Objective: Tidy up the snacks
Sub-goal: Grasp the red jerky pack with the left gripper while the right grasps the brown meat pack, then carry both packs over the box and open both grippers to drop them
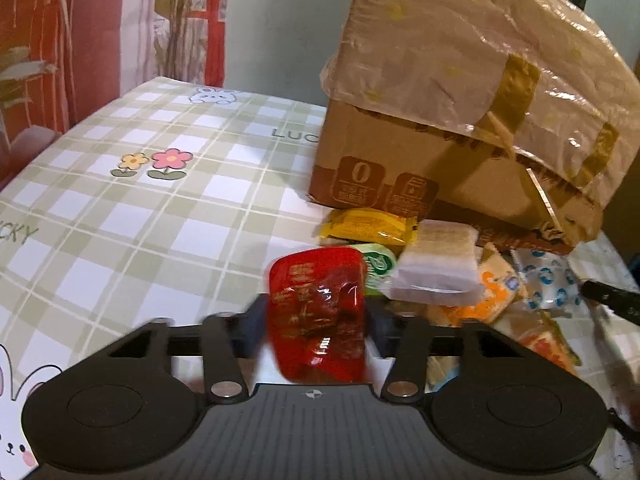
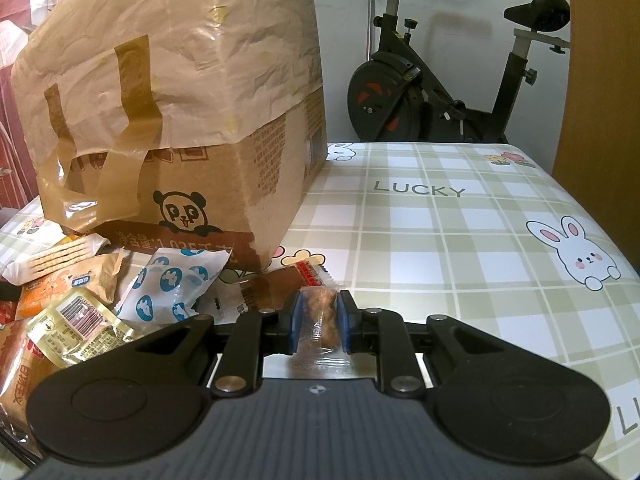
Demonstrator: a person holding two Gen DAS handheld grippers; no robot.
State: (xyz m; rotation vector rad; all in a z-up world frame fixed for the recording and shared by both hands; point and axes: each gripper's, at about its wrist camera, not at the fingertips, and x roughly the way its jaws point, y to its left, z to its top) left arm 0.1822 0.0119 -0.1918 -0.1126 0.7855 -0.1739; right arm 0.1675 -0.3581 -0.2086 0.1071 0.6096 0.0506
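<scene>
My left gripper (image 1: 318, 320) is shut on a red snack packet (image 1: 318, 312), held just above the checked tablecloth (image 1: 160, 200), left of a pile of snacks: a yellow packet (image 1: 368, 226), a white wafer pack (image 1: 438, 268) and an orange packet (image 1: 486, 296). My right gripper (image 2: 319, 320) is shut on a small clear packet of brown snack (image 2: 322, 320), beside the same pile, which shows a blue-spotted white packet (image 2: 172, 288), a wafer pack (image 2: 56, 258) and a gold packet (image 2: 80, 328).
A large cardboard box (image 1: 460, 92) covered by a plastic bag stands behind the pile, also in the right wrist view (image 2: 180, 112). An exercise bike (image 2: 440, 80) stands beyond the table's far edge. Red curtains (image 1: 48, 40) hang at the left.
</scene>
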